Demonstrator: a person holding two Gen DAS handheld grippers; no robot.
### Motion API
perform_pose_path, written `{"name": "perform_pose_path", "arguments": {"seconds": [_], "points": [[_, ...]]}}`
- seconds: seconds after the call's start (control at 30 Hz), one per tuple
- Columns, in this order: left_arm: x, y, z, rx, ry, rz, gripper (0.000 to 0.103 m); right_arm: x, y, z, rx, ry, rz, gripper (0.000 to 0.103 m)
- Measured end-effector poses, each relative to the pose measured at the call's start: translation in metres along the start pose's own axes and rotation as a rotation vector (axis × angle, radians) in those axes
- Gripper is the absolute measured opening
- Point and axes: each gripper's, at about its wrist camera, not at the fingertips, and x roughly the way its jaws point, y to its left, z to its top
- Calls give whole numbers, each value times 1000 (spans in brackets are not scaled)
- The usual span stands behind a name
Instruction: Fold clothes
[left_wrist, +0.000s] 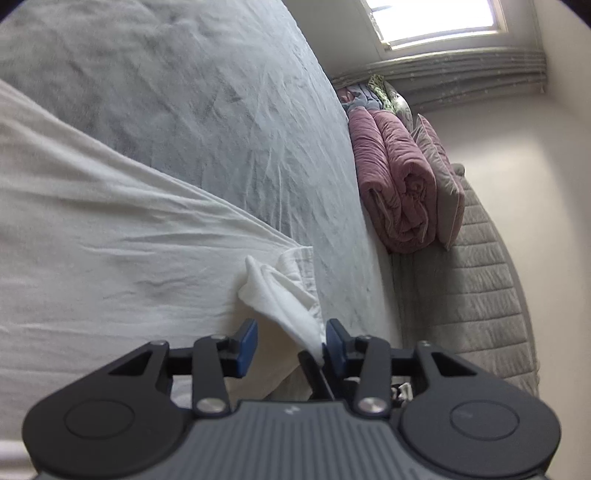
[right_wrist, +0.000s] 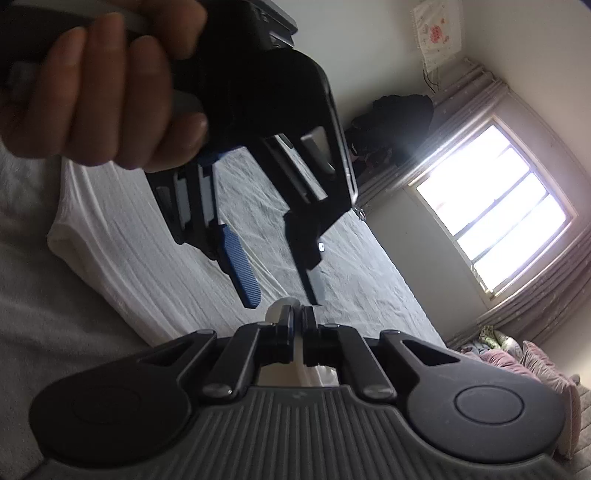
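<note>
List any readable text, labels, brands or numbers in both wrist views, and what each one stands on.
No readable text in either view.
Small pale mark on the left gripper body: too small to read.
Similar small mark on the right gripper body: too small to read.
Wall hanging with a pink printed picture: blurred, no letters legible.
White garment and bed sheet: no label or print shows.

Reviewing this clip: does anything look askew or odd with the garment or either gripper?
One thing: the left gripper is open, yet a bunched corner of the white garment drapes against its right finger, possibly snagged. The right gripper is shut on a fold of the same white fabric. Nothing looks damaged.
</note>
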Motion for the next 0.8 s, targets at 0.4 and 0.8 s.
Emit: {"name": "perform_pose_path", "arguments": {"seconds": [0.4, 0.8], "points": [[26, -2, -14, -59, 30, -3, 59, -12, 21, -8, -298, -43, 35, 5], [27, -23, -6, 238, -54, 254, 36, -12, 23, -13, -365, -41, 38, 4]]}}
